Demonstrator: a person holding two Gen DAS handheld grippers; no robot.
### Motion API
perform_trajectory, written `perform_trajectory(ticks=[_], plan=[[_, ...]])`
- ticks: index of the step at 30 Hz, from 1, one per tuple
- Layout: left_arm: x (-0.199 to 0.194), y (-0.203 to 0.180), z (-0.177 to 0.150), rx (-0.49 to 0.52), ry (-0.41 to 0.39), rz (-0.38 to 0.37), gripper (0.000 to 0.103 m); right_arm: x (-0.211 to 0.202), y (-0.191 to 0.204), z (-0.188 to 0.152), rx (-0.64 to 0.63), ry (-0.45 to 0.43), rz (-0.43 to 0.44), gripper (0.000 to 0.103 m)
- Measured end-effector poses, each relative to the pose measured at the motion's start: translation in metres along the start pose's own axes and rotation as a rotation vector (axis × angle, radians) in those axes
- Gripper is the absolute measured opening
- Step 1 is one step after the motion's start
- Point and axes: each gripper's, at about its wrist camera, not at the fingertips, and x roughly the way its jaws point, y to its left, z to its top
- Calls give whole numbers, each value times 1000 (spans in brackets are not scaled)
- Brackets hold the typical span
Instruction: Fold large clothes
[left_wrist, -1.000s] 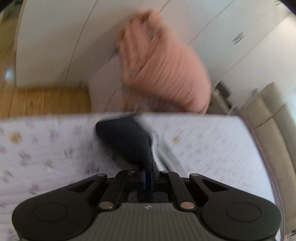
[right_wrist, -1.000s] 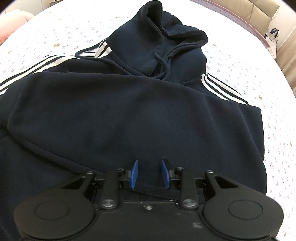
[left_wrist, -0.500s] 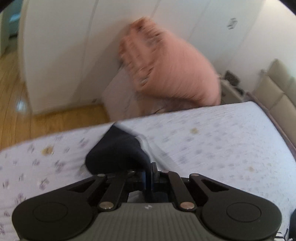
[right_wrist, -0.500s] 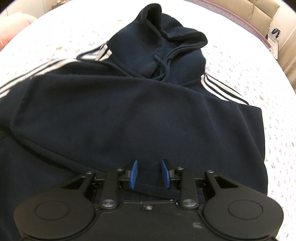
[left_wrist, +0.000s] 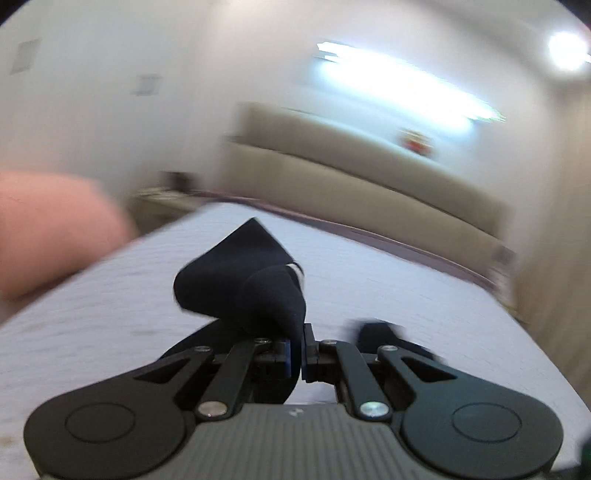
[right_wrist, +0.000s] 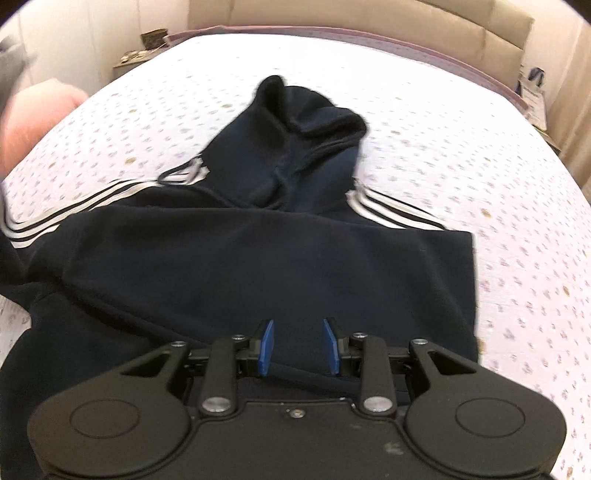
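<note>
A dark navy hoodie (right_wrist: 258, 266) with white sleeve stripes lies on the bed, hood (right_wrist: 295, 147) pointing away. My right gripper (right_wrist: 298, 347) is open, its blue pads just above the hoodie's body near the hem. My left gripper (left_wrist: 295, 354) is shut on the hoodie's sleeve cuff (left_wrist: 243, 288) and holds it lifted above the bed sheet (left_wrist: 110, 302). The left wrist view is blurred by motion.
The bed has a white sheet with small flower prints (right_wrist: 480, 184). A pink pillow (right_wrist: 37, 118) lies at the left edge, also in the left wrist view (left_wrist: 48, 236). A beige padded headboard (right_wrist: 369, 18) stands beyond. A bedside table (right_wrist: 144, 48) stands at the far left corner.
My left gripper has swung round with the sleeve cuff, from facing the wardrobe and pillow to facing the headboard. The left sleeve has been drawn inward. My right gripper has stayed open and tilted up.
</note>
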Motion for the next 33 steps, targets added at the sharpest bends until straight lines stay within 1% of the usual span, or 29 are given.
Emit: perform_trajectory(ticks=[2,3,4,5,6,7,8,9,10,11,12,13,14,16,17,18,19,21,22,24,26,27,28,29,30,31,32,33], plan=[[15,-55,-16,77,39,-110,7,-1,-15,-3,30,2,-10,37],[26,-78,-29,104,90,-189,14,-1,-24,-4,50,6,-14,37],[38,-97,-44,134,154,-260,30,0,-32,-7,64,11,-18,39],[50,-116,-62,169,228,-291,45,2,-40,-10,78,20,-23,40],[57,-132,-80,200,292,-283,51,5,-48,-13,89,30,-27,40],[61,-142,-94,223,338,-287,53,9,-54,-16,99,43,-26,40],[63,-147,-108,239,390,-301,53,12,-59,-18,110,55,-22,40],[62,-145,-117,239,432,-303,53,15,-65,-21,126,67,-12,41],[61,-135,-123,230,463,-297,53,19,-72,-23,149,78,4,46],[58,-121,-127,222,481,-285,53,21,-78,-23,168,82,22,50],[53,-113,-129,219,494,-259,53,23,-81,-23,183,81,40,58],[48,-102,-128,220,497,-211,53,24,-85,-21,202,72,64,67],[44,-92,-123,216,487,-159,53,23,-88,-20,217,59,88,69],[39,-67,-112,196,453,-46,53,26,-90,-12,252,37,138,71],[40,-54,-103,186,432,22,53,30,-91,-7,266,35,157,72],[42,-42,-96,180,409,89,52,36,-92,0,284,37,181,76],[47,-33,-90,179,390,149,51,43,-92,6,303,37,202,78],[58,-13,-85,185,383,251,51,59,-95,18,343,37,245,78],[62,0,-81,181,392,274,51,67,-97,23,361,43,254,78],[64,16,-78,149,407,287,51,81,-100,30,396,54,265,79],[60,26,-78,95,417,261,52,97,-97,35,418,88,298,79],[62,29,-79,76,423,255,52,104,-93,37,416,122,326,67],[60,32,-81,70,429,247,51,107,-87,38,399,149,349,42],[62,30,-82,72,435,235,51,106,-80,40,363,157,350,31],[62,30,-87,77,438,226,50,99,-71,44,313,141,327,8],[63,29,-89,81,444,212,49,90,-66,48,284,112,321,8],[63,27,-89,82,448,193,42,76,-65,54,274,68,327,8],[63,26,-90,83,451,178,39,61,-69,59,274,17,323,8]])
